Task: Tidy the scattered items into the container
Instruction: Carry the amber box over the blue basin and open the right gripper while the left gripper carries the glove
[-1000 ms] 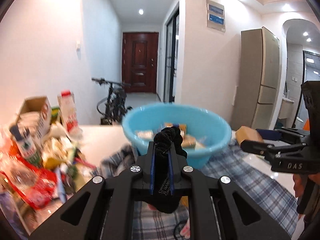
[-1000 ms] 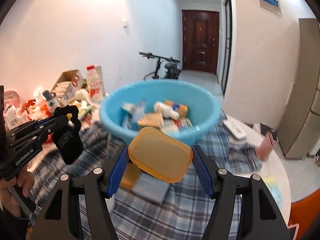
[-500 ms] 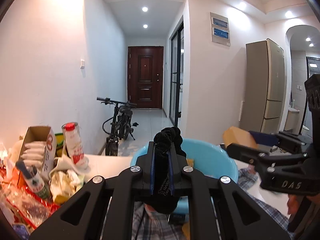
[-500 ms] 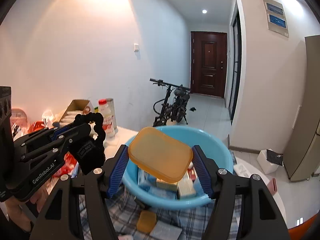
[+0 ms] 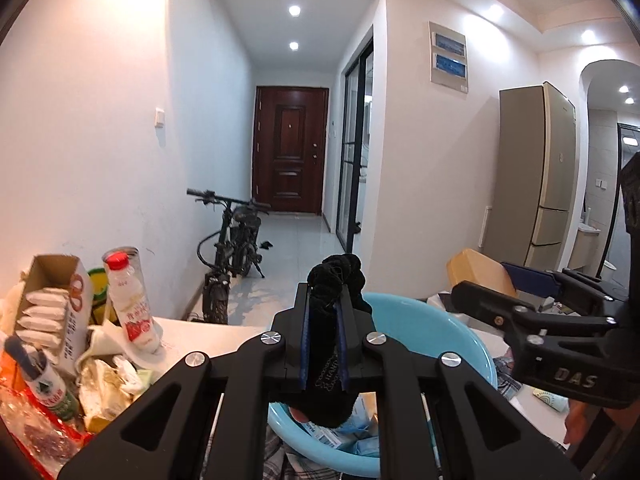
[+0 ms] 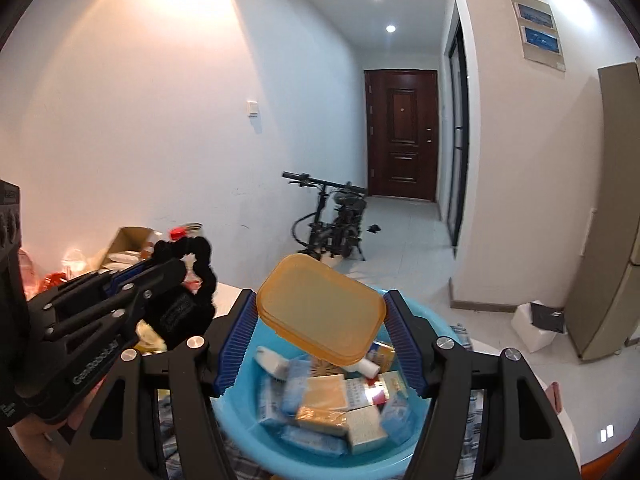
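Observation:
My left gripper (image 5: 325, 300) is shut on a black scrunchie (image 5: 335, 280) and holds it above the near rim of the blue basin (image 5: 472, 340). The same gripper shows in the right wrist view (image 6: 160, 270), left of the basin. My right gripper (image 6: 322, 304) is shut on an orange plastic lid (image 6: 320, 312) and holds it tilted over the blue basin (image 6: 240, 436). The basin holds several small boxes and packets (image 6: 332, 400). In the left wrist view the right gripper (image 5: 488, 286) is at the right with the lid (image 5: 476, 272).
A pile of clutter lies at the table's left: an open cardboard box (image 5: 52, 308), a white bottle with a red cap (image 5: 128, 296), wrappers (image 5: 40, 432). A plaid cloth (image 6: 472, 460) lies under the basin. A bicycle (image 6: 332, 220) and a fridge (image 5: 536, 176) stand beyond.
Both grippers have risen and moved forward over the basin with their loads. The basin now sits low in both views.

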A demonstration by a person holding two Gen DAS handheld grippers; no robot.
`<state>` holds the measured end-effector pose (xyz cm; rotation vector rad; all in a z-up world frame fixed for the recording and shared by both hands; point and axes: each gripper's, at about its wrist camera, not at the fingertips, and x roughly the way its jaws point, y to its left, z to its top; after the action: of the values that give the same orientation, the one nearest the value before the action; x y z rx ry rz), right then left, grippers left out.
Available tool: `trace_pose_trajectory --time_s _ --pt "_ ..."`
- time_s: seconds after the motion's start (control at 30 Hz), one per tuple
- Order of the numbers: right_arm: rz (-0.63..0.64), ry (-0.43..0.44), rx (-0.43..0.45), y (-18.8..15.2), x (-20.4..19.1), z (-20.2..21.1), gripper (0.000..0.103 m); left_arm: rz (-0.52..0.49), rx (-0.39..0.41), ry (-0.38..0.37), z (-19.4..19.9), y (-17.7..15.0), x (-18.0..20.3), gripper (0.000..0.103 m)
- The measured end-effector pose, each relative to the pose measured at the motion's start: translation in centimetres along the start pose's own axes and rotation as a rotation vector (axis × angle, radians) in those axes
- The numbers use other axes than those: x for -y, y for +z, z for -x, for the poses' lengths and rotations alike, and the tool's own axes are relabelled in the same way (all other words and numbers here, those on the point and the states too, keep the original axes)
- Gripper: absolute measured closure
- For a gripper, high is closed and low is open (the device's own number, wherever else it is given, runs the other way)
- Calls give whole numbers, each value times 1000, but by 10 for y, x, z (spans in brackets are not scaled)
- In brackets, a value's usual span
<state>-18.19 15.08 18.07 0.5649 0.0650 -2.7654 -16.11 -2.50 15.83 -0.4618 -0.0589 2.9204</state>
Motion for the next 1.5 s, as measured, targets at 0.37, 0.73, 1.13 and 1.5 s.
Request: trace_pose_trajectory --time_s 0.37,0.73,1.13,1.5 --pt "36 -52 -76 -14 4 -40 36 -26 -57 -4 -22 -13 15 94" --pt "55 -75 -80 -17 3 -43 36 -22 -73 13 -29 -12 13 94" --pt "51 -87 -81 -19 9 -42 36 -20 -83 14 -32 -13 10 94" --pt "64 -103 -82 -15 8 -40 36 -28 -80 10 -30 -13 12 94"
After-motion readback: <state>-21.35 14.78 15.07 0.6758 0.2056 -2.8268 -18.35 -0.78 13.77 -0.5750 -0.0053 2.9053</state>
